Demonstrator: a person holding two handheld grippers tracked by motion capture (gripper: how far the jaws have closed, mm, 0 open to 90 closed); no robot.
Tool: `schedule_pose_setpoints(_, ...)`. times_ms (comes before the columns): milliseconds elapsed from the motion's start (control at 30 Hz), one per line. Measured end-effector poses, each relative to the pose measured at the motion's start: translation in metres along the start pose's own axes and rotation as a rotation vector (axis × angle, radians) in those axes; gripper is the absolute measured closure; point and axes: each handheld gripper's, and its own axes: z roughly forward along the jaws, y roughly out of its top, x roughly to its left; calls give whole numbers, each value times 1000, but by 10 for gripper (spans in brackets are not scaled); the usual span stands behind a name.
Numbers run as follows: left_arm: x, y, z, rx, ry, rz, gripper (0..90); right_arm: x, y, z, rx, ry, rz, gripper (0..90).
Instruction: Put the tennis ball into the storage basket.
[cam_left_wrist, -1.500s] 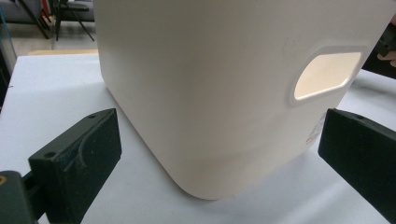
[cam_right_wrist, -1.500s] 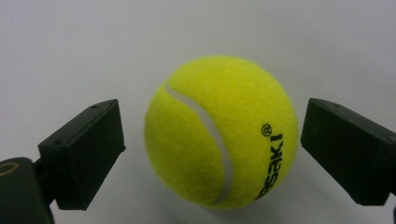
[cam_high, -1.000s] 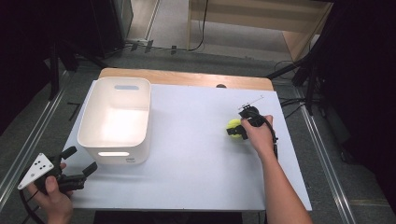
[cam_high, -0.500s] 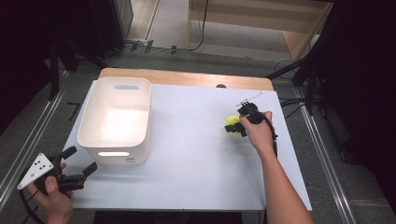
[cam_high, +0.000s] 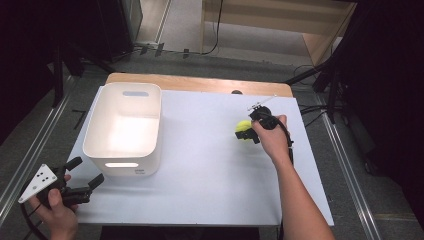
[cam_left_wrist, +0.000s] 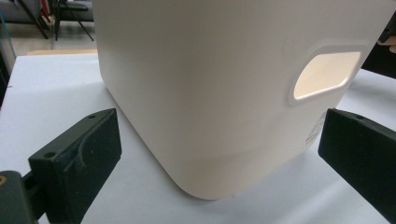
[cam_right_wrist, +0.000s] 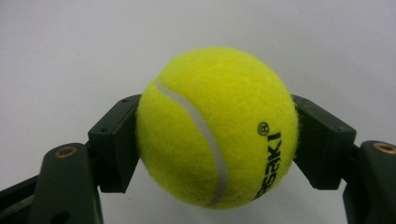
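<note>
The table (cam_high: 200, 190) has a white top with a wooden edge at the far side. A white bin (cam_high: 124, 131) stands on its left part.

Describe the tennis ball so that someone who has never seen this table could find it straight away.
Start at the white table and pass the white bin to the far right side. There the right gripper clamps the tennis ball. It is fuzzy yellow with a white seam and black lettering, the only brightly coloured thing here.
</note>
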Motion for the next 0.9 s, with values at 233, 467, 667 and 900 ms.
schedule_pose_setpoints(233, 0, 0, 0, 0, -1, -1, 0, 10, 11, -4, -8, 18, -34, 237)
schedule_pose_setpoints(467, 0, 0, 0, -3, -3, -2, 0, 24, 21, -6, -19, 29, -79, 237)
schedule_pose_setpoints(667, 0, 0, 0, 0, -2, 4, 0, 37, 31, -9, -34, 41, -104, 237)
schedule_pose_setpoints(900, 0, 0, 0, 0, -3, 3, 0, 50, 42, -11, -48, 64, -133, 237)
